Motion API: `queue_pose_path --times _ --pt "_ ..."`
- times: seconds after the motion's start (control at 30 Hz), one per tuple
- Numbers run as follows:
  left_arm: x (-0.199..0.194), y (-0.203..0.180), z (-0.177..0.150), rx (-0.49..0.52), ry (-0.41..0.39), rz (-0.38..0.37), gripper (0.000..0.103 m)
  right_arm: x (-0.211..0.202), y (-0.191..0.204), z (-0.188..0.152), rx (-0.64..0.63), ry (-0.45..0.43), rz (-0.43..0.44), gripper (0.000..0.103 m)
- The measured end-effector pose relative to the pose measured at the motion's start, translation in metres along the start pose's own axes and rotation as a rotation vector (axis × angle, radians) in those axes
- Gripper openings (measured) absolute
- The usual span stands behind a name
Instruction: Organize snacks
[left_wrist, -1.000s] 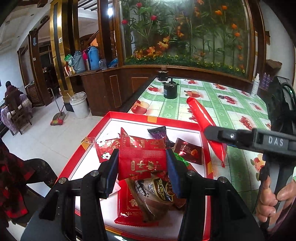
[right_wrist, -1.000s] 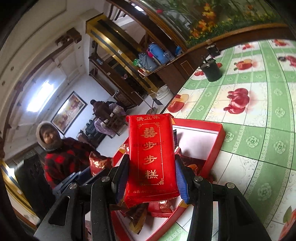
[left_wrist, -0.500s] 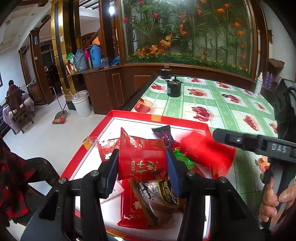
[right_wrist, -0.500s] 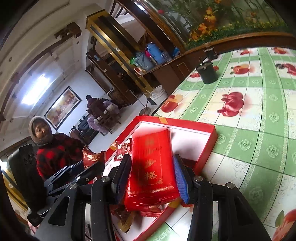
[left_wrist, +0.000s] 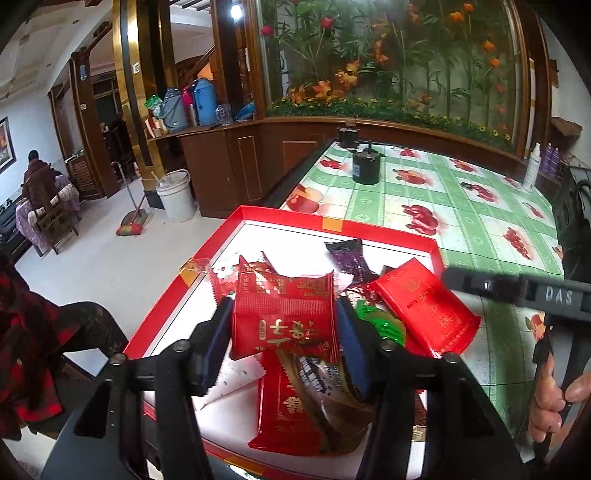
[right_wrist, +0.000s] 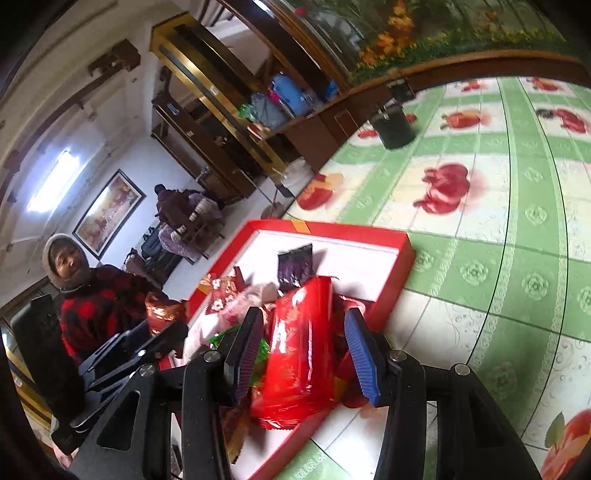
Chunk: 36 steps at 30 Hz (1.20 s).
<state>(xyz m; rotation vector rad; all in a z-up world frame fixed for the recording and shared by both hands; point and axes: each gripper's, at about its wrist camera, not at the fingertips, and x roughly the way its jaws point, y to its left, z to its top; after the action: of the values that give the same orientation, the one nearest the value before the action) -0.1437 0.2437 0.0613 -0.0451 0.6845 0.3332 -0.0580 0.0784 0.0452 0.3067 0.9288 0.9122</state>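
A red box lid (left_wrist: 258, 216) with a white inside sits at the table's near left corner and holds several snack packets. My left gripper (left_wrist: 282, 321) is shut on a red snack packet (left_wrist: 282, 314) held above the pile. My right gripper (right_wrist: 303, 354) is open. The long red packet (right_wrist: 301, 350) lies between its fingers, loose, resting on the pile by the box's right rim (right_wrist: 391, 288). It also shows in the left wrist view (left_wrist: 424, 306). A purple packet (left_wrist: 349, 258) lies further back in the box.
The table has a green and white cloth with red fruit prints (left_wrist: 461, 221). A black pot (left_wrist: 365, 166) stands at the far end. A person in a red checked coat (right_wrist: 92, 302) sits to the left. A white bucket (left_wrist: 175, 199) stands on the floor.
My right gripper lowered the long red packet into the box and opened, so the packet now lies on the pile. My left gripper has kept its hold and barely moved.
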Motion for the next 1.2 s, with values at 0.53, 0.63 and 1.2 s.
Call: queue_pose_path --times 0.53,0.63,1.2 --pt "-0.022 -0.011 0.001 0.011 -0.041 0.038 0.078 -0.015 0.005 -0.005 -0.098 -0.06 -0.078 0.055" --pt "-0.034 -0.013 -0.002 0.017 -0.078 0.055 0.085 -0.024 0.017 -0.009 -0.165 -0.12 -0.153 0.056" --pt "-0.078 0.015 -0.015 -0.007 -0.176 0.061 0.085 -0.092 0.101 -0.078 -0.312 -0.444 -0.206 0.09"
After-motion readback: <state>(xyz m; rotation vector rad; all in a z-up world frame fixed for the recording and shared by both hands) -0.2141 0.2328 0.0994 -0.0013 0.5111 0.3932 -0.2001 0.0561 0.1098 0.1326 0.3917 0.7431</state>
